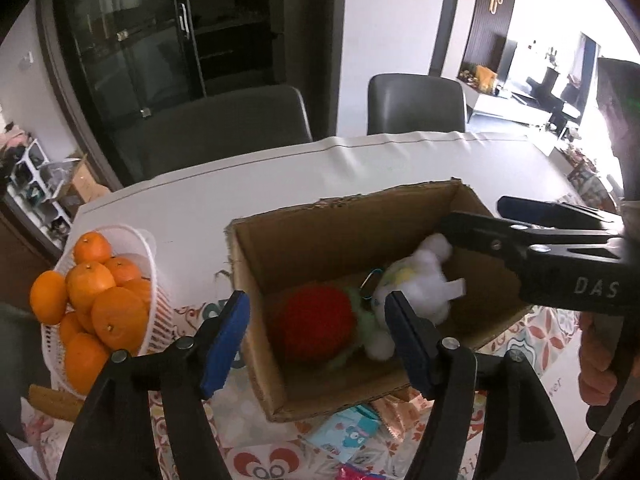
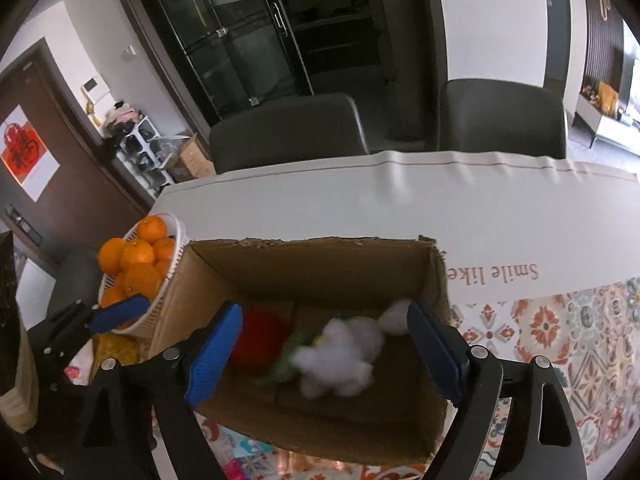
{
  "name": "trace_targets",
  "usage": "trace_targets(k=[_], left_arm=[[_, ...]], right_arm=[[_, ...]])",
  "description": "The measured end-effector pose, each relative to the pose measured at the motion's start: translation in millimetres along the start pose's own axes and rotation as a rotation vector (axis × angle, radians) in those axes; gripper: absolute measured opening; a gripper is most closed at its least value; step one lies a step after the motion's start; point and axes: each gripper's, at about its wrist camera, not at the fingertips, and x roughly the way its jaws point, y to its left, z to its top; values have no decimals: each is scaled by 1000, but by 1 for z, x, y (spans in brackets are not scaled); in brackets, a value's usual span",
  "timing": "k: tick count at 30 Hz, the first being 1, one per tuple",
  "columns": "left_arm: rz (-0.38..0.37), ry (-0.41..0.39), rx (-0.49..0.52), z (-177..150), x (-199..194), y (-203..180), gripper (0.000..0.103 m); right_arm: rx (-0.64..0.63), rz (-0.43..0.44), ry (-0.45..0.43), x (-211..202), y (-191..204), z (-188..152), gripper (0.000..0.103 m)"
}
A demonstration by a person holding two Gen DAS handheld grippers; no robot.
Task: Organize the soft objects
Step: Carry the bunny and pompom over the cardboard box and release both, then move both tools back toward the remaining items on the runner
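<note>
white and fluffy, the plush toy (image 1: 416, 280) lies inside the cardboard box (image 1: 344, 220), touching a red plush strawberry (image 1: 316, 326) with green leaves. the box stands on the table (image 2: 360, 200) beside a white basket (image 1: 148, 248) of oranges (image 1: 116, 316). above the box, the right gripper (image 2: 324, 352) has its jaws spread wide and empty. the left gripper (image 1: 316, 340) is likewise parted and holds nothing.

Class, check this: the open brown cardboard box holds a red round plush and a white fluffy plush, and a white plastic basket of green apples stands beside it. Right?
Not quite. The white plastic basket holds oranges, not green apples, as the left wrist view shows. The rest stands: the open brown cardboard box holds the red round plush and the white fluffy plush.
</note>
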Motion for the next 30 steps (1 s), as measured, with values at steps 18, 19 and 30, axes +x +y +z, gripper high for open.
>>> trace_targets(k=[18, 19, 30], left_arm=[[67, -94, 18, -41, -71, -26, 81], [70, -95, 20, -45, -74, -28, 81], [63, -47, 63, -95, -91, -52, 81]], right_arm=[[-48, -131, -96, -69, 17, -36, 86], [-50, -135, -99, -73, 17, -41, 86], [-129, -187, -60, -100, 23, -88, 86]])
